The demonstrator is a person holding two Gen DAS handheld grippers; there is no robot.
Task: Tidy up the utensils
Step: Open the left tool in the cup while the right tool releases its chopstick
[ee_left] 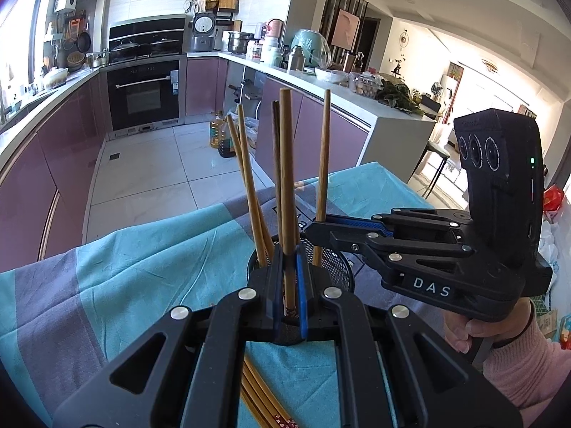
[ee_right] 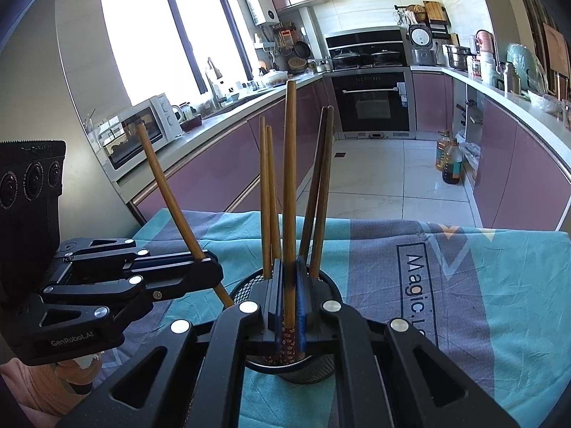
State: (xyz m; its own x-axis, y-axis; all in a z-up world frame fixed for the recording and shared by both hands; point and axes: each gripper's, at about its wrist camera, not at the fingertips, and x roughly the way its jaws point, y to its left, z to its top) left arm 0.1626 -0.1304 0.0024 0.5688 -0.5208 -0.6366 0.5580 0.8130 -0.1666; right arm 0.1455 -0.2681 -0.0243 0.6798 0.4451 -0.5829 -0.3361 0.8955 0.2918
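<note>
A black mesh cup stands on the teal and grey cloth and holds several brown chopsticks upright. My left gripper is shut on one brown chopstick, which leans with its lower end at the cup's rim. My right gripper is shut on another chopstick, held upright with its patterned lower end inside the cup's mouth. Both grippers hang close over the cup from opposite sides.
Several loose chopsticks lie on the cloth under my left gripper. A hand in a pink sleeve holds the right gripper. Beyond the table edge are the tiled floor, purple cabinets, an oven and oil bottles.
</note>
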